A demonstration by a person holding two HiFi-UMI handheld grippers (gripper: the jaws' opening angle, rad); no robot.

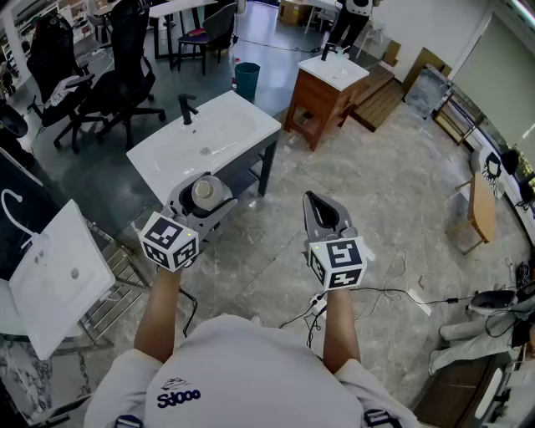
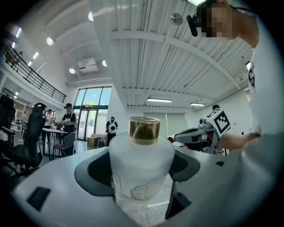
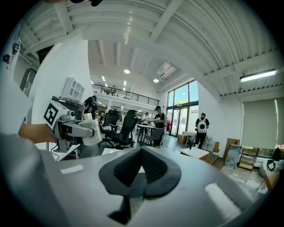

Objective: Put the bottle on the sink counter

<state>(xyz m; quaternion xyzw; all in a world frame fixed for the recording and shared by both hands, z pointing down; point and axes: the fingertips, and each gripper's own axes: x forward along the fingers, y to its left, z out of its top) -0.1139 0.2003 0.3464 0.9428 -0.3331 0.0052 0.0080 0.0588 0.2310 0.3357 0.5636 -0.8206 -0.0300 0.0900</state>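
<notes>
Bottle (image 2: 141, 164) sits clamped between the left gripper's (image 2: 141, 170) fingers (image 2: 94, 170).

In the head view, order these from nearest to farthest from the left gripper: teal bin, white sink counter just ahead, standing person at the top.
1. White sink counter, directly ahead of the left gripper, which holds the bottle.
2. Teal bin, beyond the counter's far edge.
3. Standing person, far off at top right.

Black office chairs (image 1: 129, 50) stand on a grey marbled floor (image 1: 401, 217), beneath tall windows (image 3: 182, 104) and a white ribbed ceiling (image 2: 155, 62).
</notes>
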